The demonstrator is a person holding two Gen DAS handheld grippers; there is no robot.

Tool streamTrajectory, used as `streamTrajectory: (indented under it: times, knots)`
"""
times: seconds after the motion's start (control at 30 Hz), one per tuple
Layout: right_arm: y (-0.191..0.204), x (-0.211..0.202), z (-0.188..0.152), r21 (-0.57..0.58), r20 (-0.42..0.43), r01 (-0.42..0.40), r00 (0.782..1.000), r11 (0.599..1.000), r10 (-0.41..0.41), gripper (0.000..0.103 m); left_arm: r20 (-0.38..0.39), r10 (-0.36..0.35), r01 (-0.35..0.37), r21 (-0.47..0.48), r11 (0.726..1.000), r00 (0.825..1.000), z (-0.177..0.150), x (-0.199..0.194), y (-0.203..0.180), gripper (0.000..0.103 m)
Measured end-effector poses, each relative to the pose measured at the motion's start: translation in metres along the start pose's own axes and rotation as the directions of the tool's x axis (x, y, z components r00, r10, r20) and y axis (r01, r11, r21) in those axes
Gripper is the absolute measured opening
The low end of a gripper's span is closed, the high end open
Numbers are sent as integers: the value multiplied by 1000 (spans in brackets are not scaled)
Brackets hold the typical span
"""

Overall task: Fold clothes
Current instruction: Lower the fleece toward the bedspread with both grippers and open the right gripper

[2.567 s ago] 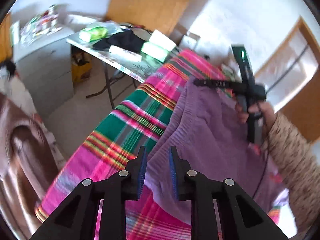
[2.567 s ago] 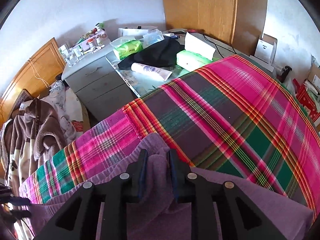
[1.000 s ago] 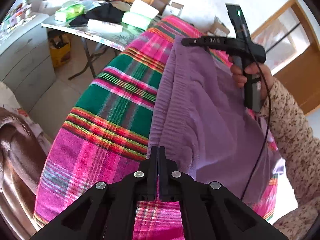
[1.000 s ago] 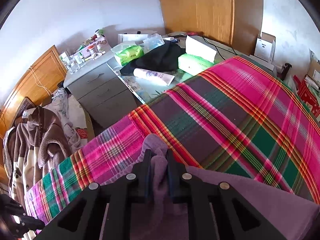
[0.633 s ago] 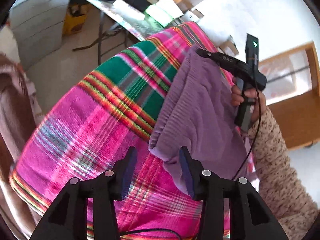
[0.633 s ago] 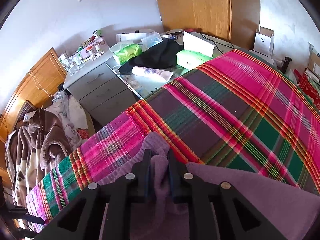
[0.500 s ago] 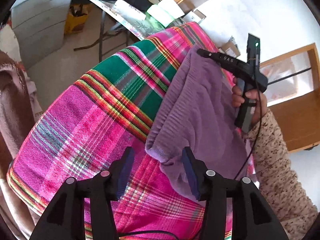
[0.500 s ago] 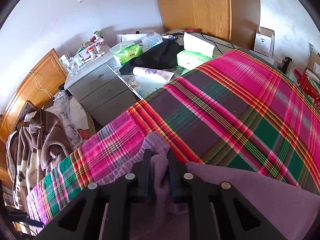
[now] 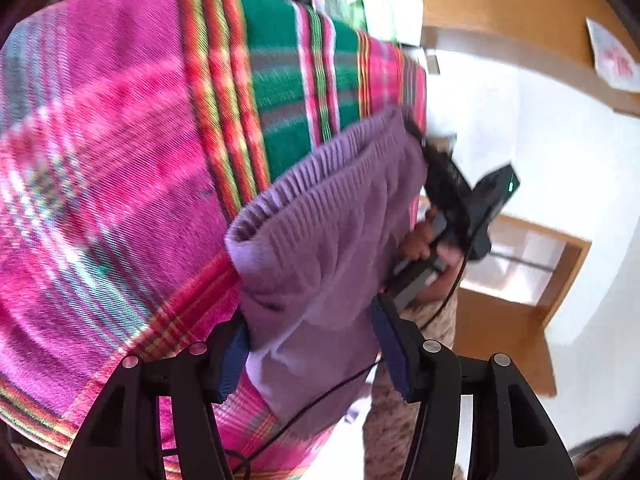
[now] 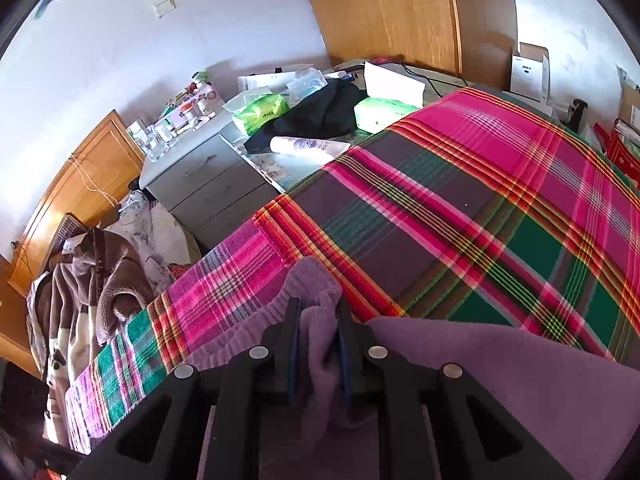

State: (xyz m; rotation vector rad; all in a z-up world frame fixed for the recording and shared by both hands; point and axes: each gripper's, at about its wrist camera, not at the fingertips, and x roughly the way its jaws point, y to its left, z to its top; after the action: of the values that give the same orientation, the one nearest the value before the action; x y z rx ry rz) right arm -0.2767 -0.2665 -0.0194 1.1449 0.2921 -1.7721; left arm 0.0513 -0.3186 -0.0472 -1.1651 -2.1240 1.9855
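Left gripper (image 9: 310, 350): jaws spread wide, nothing clamped. The folded corner of the purple garment (image 9: 332, 232) hangs in the gap between the blue pads (image 9: 390, 346); whether cloth touches either pad cannot be told. View is motion-blurred.

Just beyond the fingertips the ribbed purple hem runs up and away, lying on a pink-and-green plaid blanket (image 9: 120, 160) that fills everything to the left of the gripper. At the hem's far end, ahead and to the right, the right gripper (image 9: 420, 140) pinches the cloth, held by a hand (image 9: 424, 248) on its handle.

Right gripper (image 10: 318, 332): jaws closed on a bunched fold of the purple garment (image 10: 500, 376), which spreads beneath the gripper and off to its right. Ahead of the fingertips lies the plaid blanket (image 10: 460, 208). Farther ahead, a cluttered table (image 10: 260, 164) with a white tube (image 10: 308, 146), green tissue packs (image 10: 378, 114) and a black cloth (image 10: 324, 114). To the left, a grey drawer unit (image 10: 196, 188).
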Motion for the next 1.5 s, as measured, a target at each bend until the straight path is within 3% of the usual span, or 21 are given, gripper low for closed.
streamTrajectory:
  times: [0.13, 0.23, 0.37, 0.47, 0.5, 0.6, 0.73, 0.83, 0.93, 1.07, 1.13, 1.27, 1.33, 1.5]
  knots:
    - [-2, 0, -1, 22, 3, -9, 1000, 1000, 9, 17, 72, 37, -40, 40, 998, 997, 2, -3, -8, 58]
    - [-2, 0, -1, 23, 2, -4, 1000, 1000, 4, 17, 101, 105, -118, 132, 984, 989, 5, 1, -24, 54]
    - [1, -1, -1, 21, 3, 12, 1000, 1000, -12, 17, 179, 142, -167, 135, 977, 974, 11, -12, -21, 38]
    - [13, -6, 1, -25, 31, 56, 998, 998, -55, 11, 203, 188, -216, 124, 968, 961, 15, -9, -17, 12]
    - [18, -9, 1, -50, 48, 76, 996, 996, -74, 10, 212, 187, -217, 128, 968, 959, 15, -11, -17, 10]
    - [37, -20, 8, -110, 100, 86, 992, 990, -75, 10, 245, 160, -198, 141, 970, 956, 14, -21, -16, 9]
    - [61, -11, 17, -174, 95, 101, 992, 979, -86, 10, 302, 154, -205, 144, 968, 941, 13, -44, -13, 9]
    - [80, 11, 15, -271, 90, 200, 979, 941, -182, 10, 332, 166, -219, 129, 967, 929, 16, -53, -6, 9]
    - [90, 31, 10, -368, 78, 285, 958, 885, -276, 11, 321, 173, -223, 125, 967, 931, 18, -50, -1, 9]
    - [82, 31, 10, -343, 56, 274, 961, 899, -272, 13, 309, 198, -247, 128, 960, 930, 21, -44, 2, 9]
    - [74, 24, 12, -307, 40, 258, 965, 916, -258, 21, 308, 202, -254, 139, 957, 930, 21, -44, 1, 9]
    - [51, -12, 12, -197, 63, 167, 985, 966, -158, 24, 310, 206, -262, 153, 953, 928, 20, -43, 1, 9]
    - [31, -37, 10, -135, 99, 155, 985, 979, -142, 31, 307, 199, -254, 149, 956, 931, 22, -42, 3, 10]
    - [-22, -76, -8, -81, 123, 332, 939, 940, -321, 32, 308, 198, -251, 145, 957, 931, 21, -42, 3, 11]
